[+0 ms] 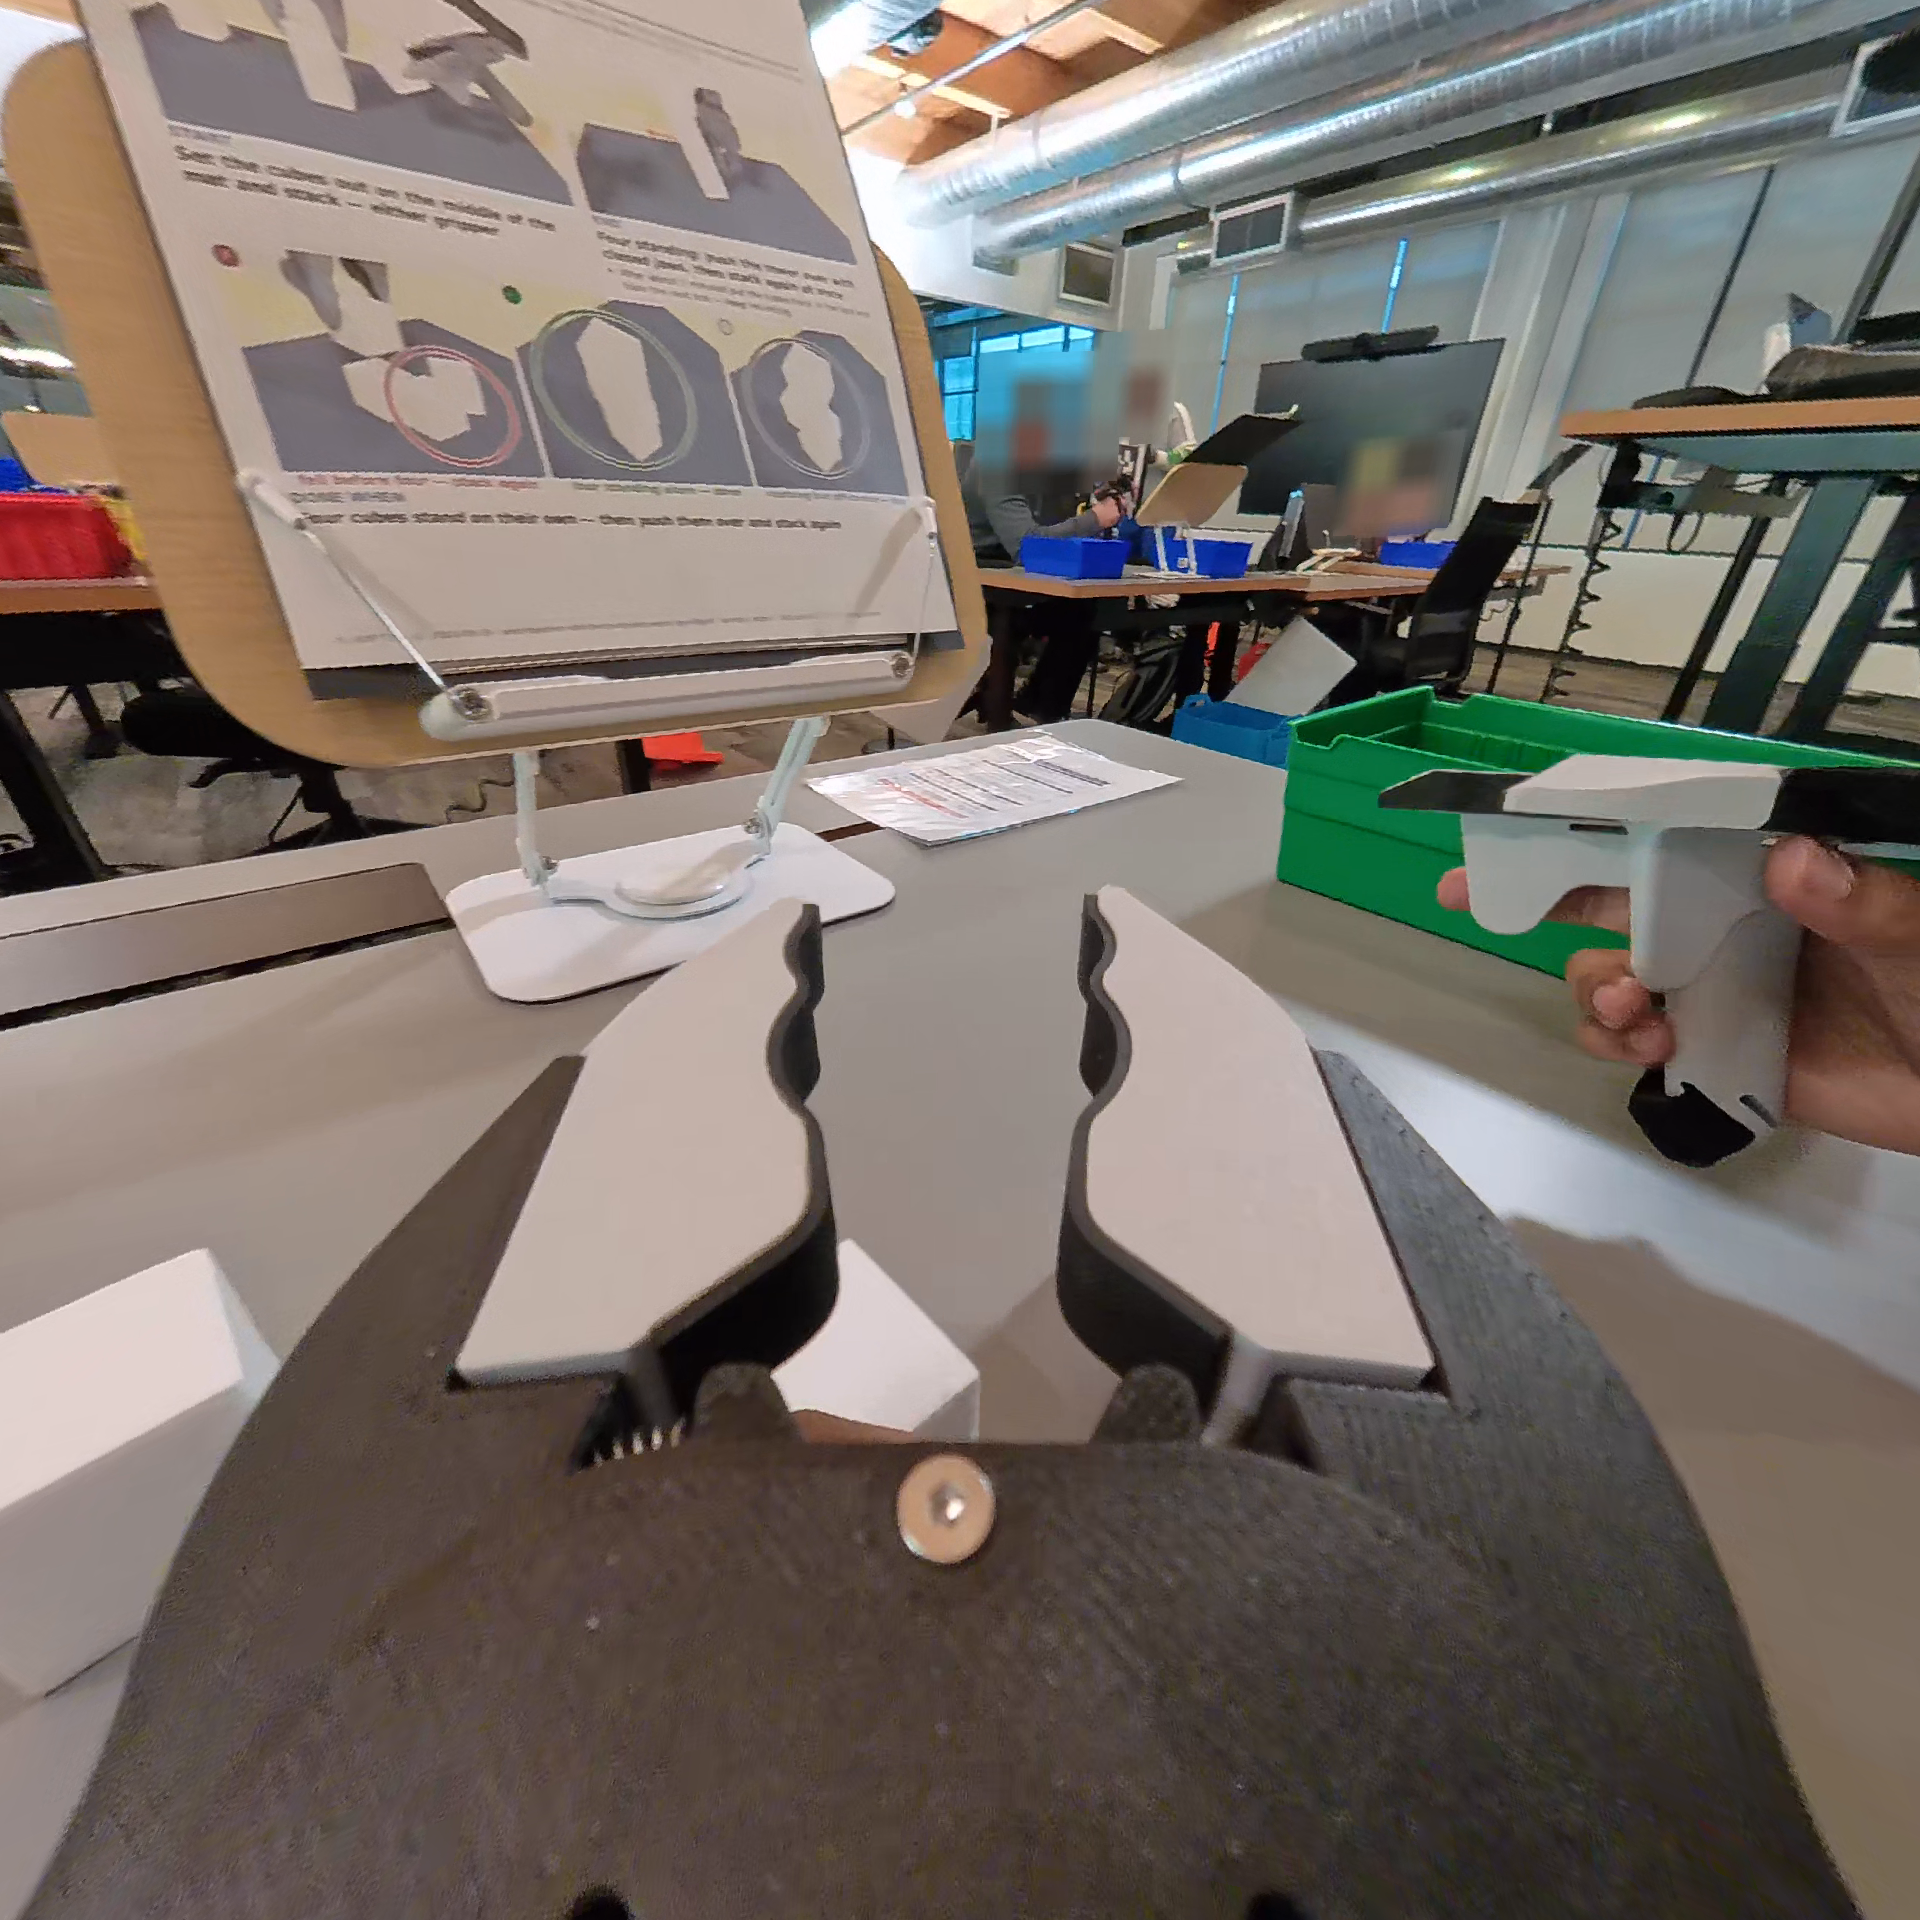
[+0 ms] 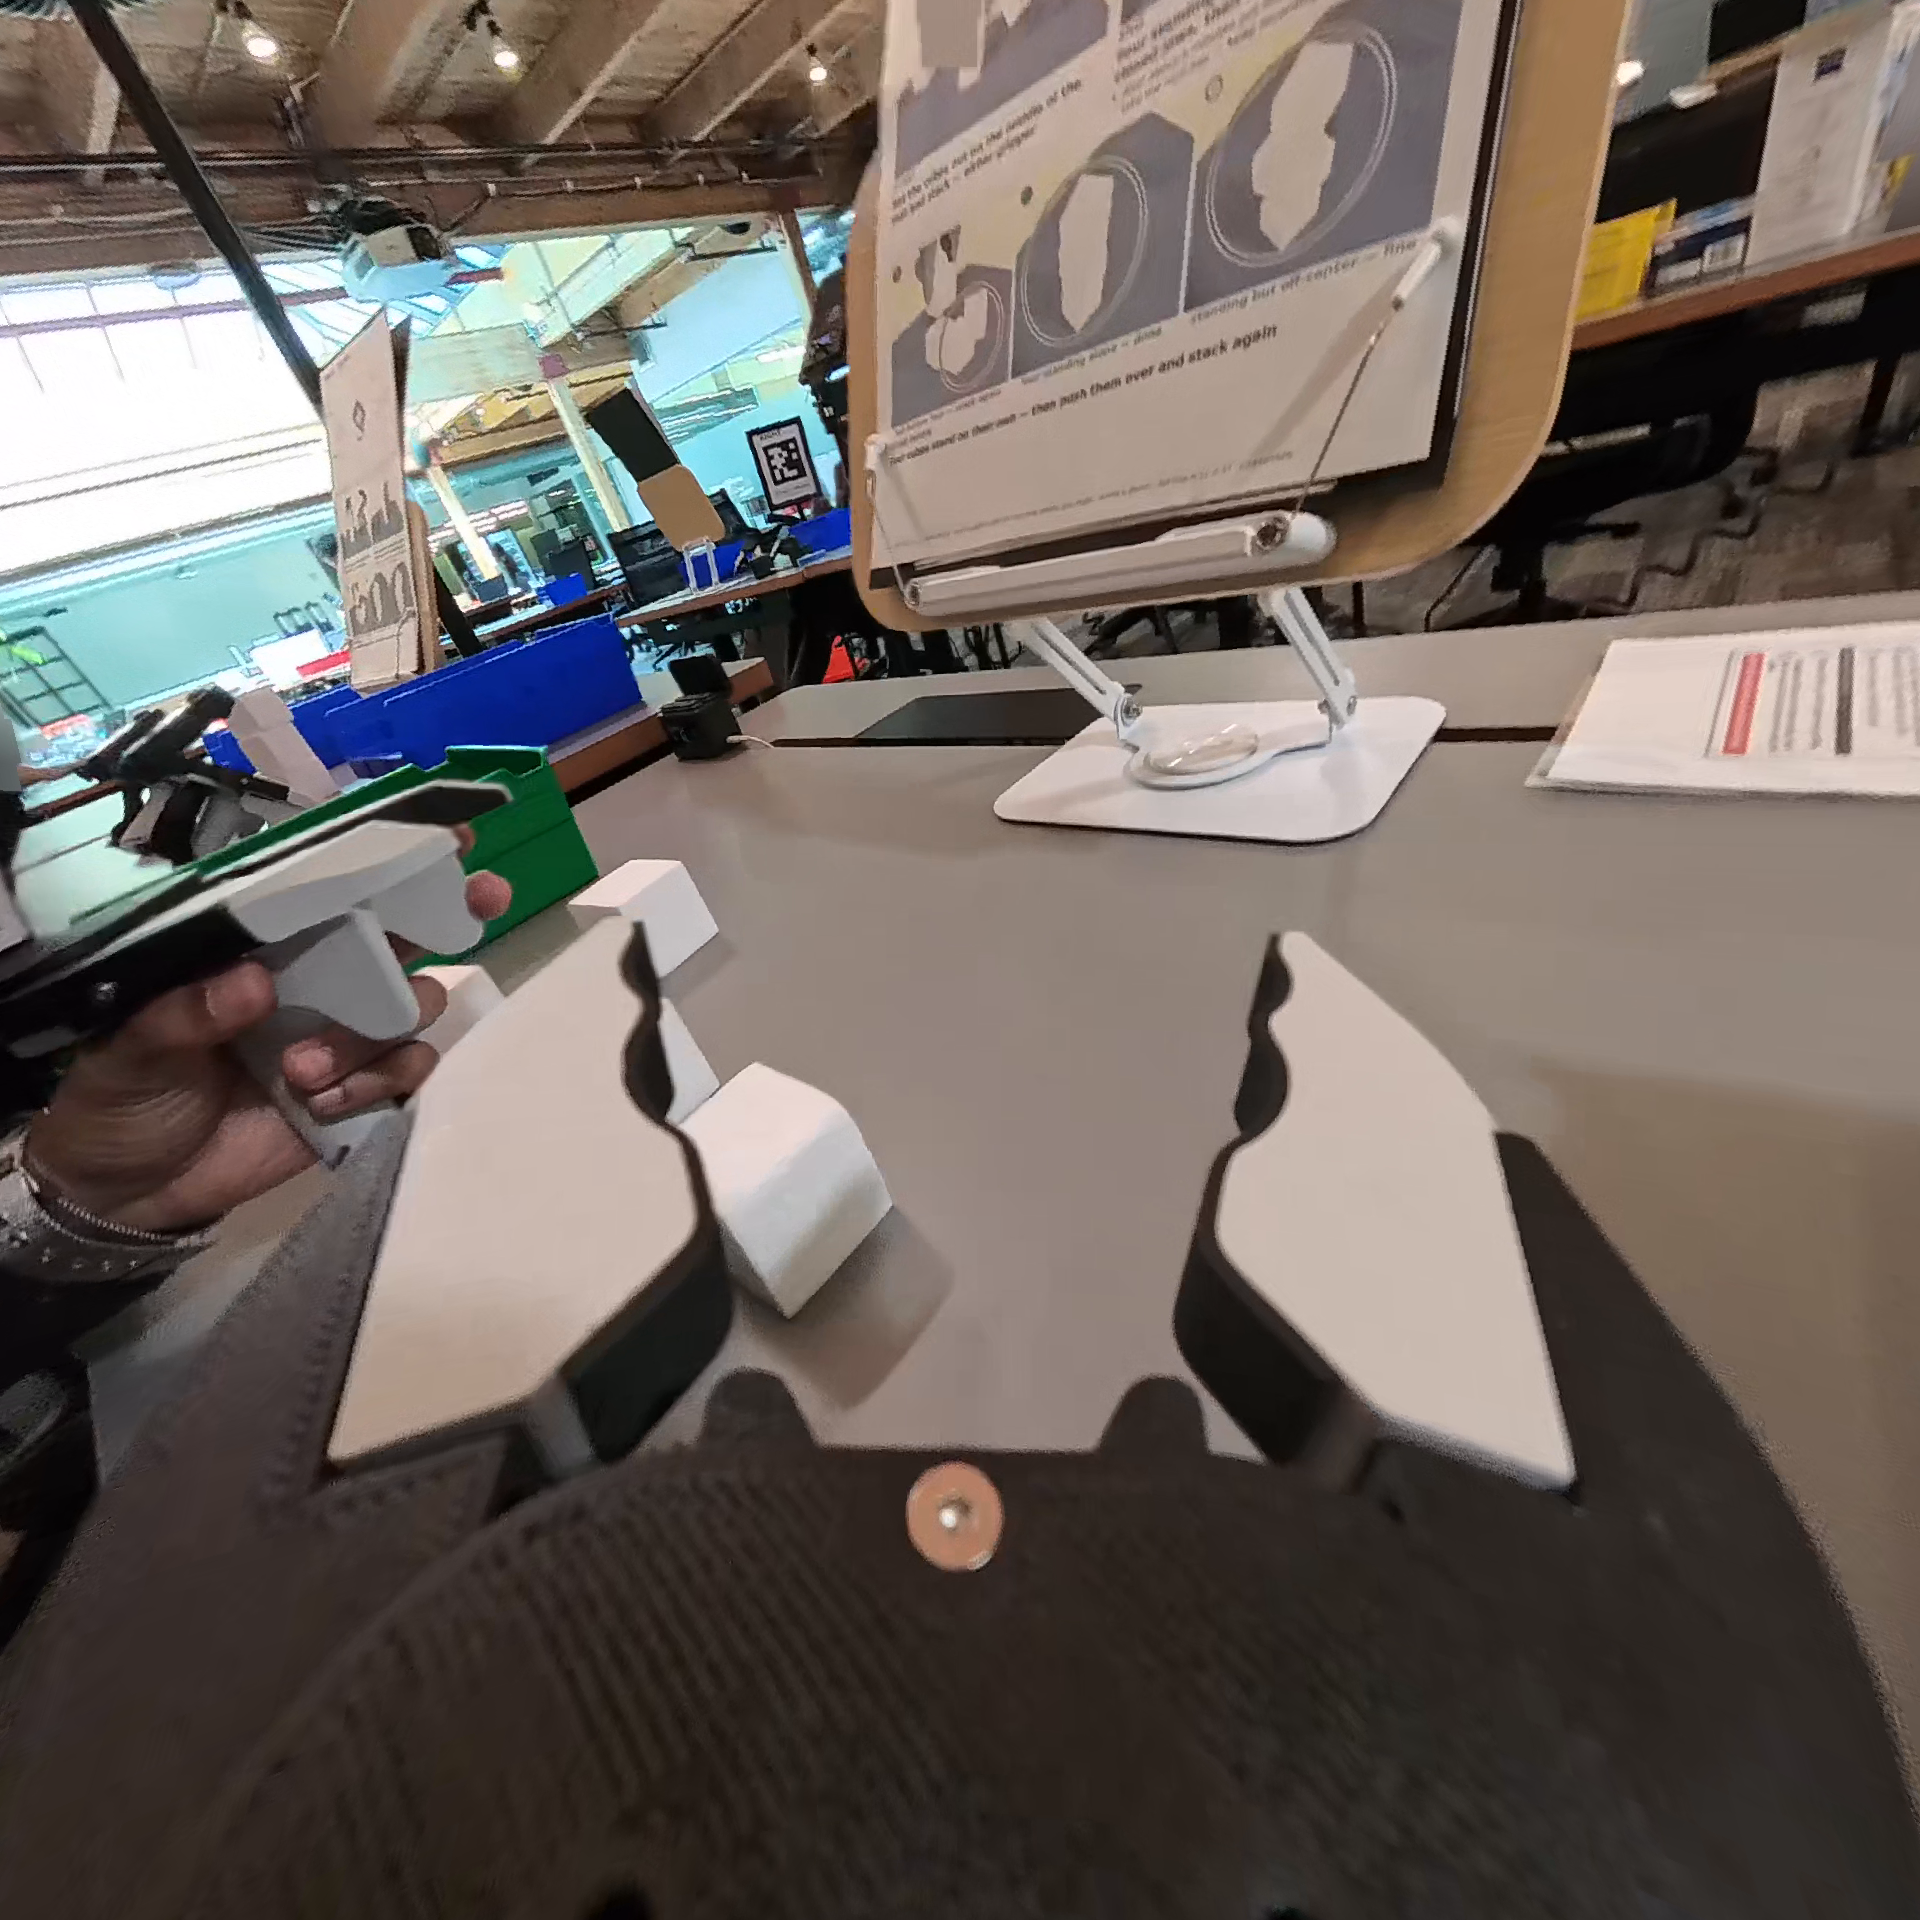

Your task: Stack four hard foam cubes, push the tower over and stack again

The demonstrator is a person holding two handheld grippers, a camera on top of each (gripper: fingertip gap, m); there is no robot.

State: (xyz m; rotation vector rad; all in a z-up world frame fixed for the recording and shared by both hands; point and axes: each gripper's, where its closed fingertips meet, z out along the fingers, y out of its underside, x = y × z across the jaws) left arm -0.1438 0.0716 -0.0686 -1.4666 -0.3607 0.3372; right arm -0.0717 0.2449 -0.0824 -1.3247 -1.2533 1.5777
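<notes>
A grey table [image 1: 312, 1091] fills the lower half of both views. On it, a wooden-backed document stand [image 1: 665, 717] with a printed sheet rises at the upper left of the left wrist view and the upper right of the right wrist view, on a white base. A green bin [image 1: 1371, 821] sits at the right of the left wrist view, a laminated sheet [image 1: 987, 784] beside it. The left gripper [image 1: 951, 925] hangs above the table with jaws moderately apart and nothing between them; the right gripper [image 2: 951, 961] is spread wide, also empty. White foam cubes lie scattered, none stacked: one cube [image 2: 784, 1184] just inside the right gripper's left finger, a farther cube [image 2: 649, 909] near the bin, another cube [image 1: 104, 1455] at the lower left of the left wrist view, and a cube [image 1: 888, 1351] behind the left gripper's fingers.
</notes>
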